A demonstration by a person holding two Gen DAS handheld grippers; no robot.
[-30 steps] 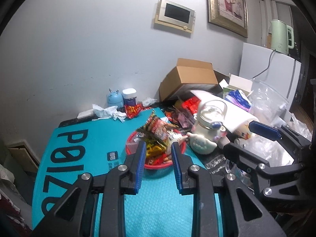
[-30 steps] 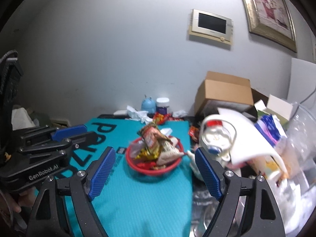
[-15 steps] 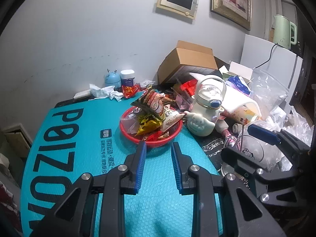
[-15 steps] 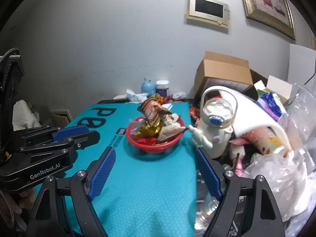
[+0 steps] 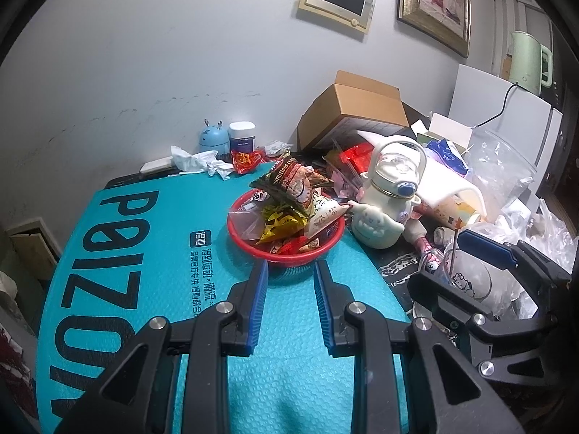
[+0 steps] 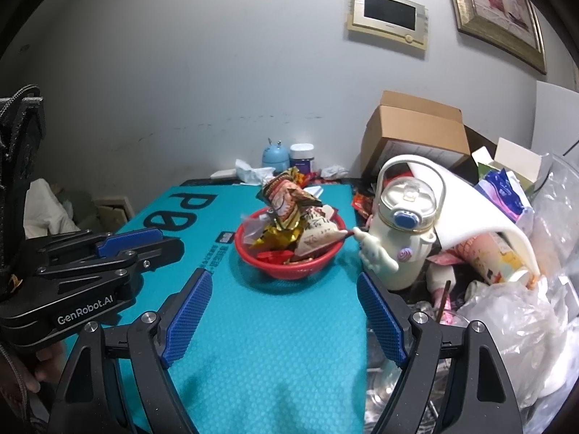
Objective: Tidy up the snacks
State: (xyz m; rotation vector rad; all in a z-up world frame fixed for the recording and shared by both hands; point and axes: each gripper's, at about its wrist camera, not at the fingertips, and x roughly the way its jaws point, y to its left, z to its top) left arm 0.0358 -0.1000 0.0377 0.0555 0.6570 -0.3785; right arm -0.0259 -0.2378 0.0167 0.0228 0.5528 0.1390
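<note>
We look over a table covered by a teal mat [image 5: 152, 253], with a big heap of clutter along its right side: a cardboard box [image 5: 356, 115], plastic bags [image 6: 514, 311] and a cream bottle with a handle [image 5: 389, 202]. A second ago both cameras stood lower and closer to the mat; now they are higher and pulled back a little, so the whole mat shows and the picture is sharp again.

The red basket [image 5: 289, 249] stands on the mat, just beside the cream bottle, and the snack packets [image 5: 293, 195] are piled inside it above the rim. The pile looks the same as one second before. A few red wrappers [image 5: 246, 161] lie outside the basket near the wall, close to a blue jar [image 5: 213, 137].

The left gripper [image 5: 291, 285] hovers just in front of the basket, its fingers a little apart and holding nothing. The right gripper [image 6: 286, 311] has its fingers wide apart, also empty, and the basket is well ahead of it.

We judge that the retreat with empty fingers fits a pile just finished, or a pause before more sorting; the pictures do not decide.
</note>
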